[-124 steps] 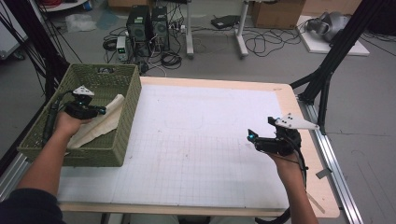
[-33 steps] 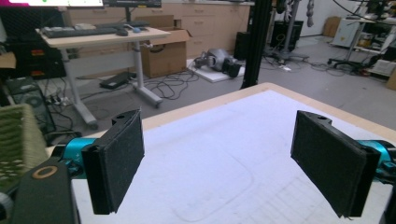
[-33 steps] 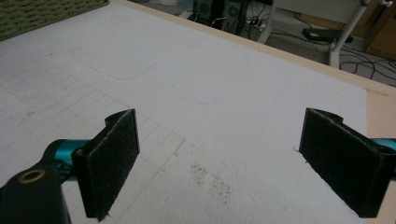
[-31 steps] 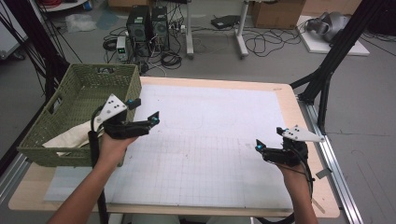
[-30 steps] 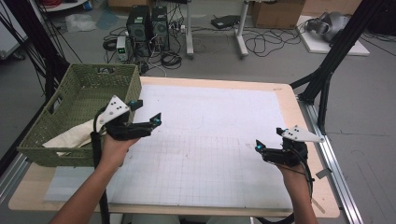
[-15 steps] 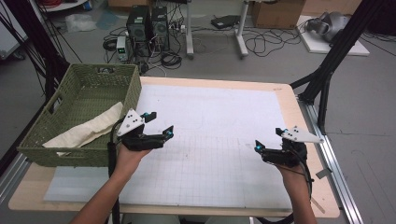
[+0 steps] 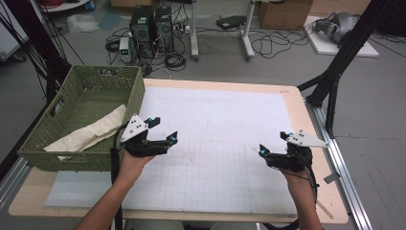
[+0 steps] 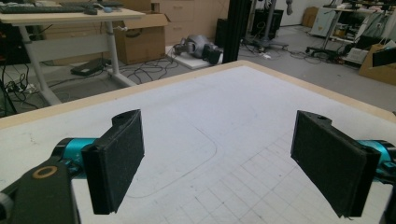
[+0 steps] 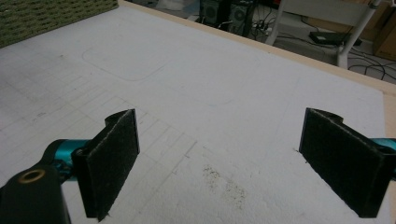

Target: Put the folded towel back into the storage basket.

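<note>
Since four seconds back my left gripper (image 7: pixel 162 132) has come out of the basket (image 7: pixel 45 146) and now sits over the white mat (image 7: pixel 230 120), just right of the basket's near corner, while the cloth (image 7: pixel 88 134) is left lying inside. My right gripper (image 7: pixel 271 152) has barely shifted and hovers near the mat's right edge

From the high view I get the whole layout: the cloth draped diagonally across the basket floor, one end up against the right wall, and the left gripper just beside that wall but apart from the cloth. The right gripper is well apart from both, across the mat

Looking along the left gripper (image 8: pixel 217 163), I see its pads spread wide with nothing but bare mat and grid lines between them. The right gripper view tells the same of the right gripper (image 9: pixel 233 163): jaws spread, nothing held, a dirty smudge (image 9: pixel 224 182) on the mat between the pads, and a strip of basket (image 9: pixel 51 14) weave in the top left corner
</note>
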